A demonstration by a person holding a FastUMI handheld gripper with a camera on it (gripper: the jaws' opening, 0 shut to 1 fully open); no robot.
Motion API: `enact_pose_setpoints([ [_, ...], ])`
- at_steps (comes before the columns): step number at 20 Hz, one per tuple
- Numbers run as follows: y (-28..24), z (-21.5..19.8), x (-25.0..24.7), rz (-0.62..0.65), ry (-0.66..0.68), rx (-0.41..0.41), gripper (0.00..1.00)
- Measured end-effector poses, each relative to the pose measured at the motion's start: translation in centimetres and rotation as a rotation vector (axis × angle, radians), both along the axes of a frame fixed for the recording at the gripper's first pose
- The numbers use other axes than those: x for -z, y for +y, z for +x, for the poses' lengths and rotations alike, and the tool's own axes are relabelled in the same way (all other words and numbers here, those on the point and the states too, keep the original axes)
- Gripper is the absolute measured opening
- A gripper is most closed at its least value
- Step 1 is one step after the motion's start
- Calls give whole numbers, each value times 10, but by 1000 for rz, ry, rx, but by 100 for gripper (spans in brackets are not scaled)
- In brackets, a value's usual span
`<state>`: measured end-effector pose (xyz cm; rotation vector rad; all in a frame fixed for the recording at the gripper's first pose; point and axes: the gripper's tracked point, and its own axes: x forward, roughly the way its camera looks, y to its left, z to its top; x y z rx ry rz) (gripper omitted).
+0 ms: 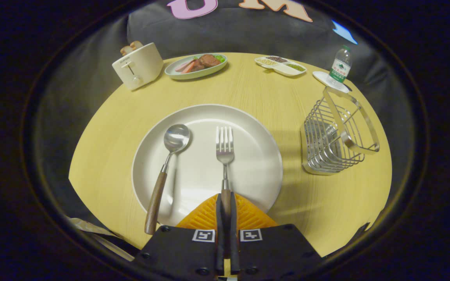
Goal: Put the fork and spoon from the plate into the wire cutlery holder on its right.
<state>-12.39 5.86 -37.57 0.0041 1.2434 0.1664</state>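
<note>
Wood-handled fork (pixel 225 156) and spoon (pixel 168 171) lie on plate (pixel 256 128), left of wire holder (pixel 336 136).

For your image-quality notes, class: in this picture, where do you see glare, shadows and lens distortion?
Gripper view: glare sits on the spoon bowl; the wire cutlery holder casts a shadow toward the plate; the fisheye lens bows the table edge into a curve and tilts the water bottle; the hand-held gripper, shut on the fork handle, looks sharp.
</note>
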Motion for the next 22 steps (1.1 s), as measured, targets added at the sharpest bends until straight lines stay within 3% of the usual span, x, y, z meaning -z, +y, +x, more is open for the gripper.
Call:
enact_pose_setpoints([
  [1,0,-3,-1,5,16,-13,4],
  [10,-12,11,-35,-5,-8,-43,5],
  [22,-73,43,-83,-27,-19,13,4],
])
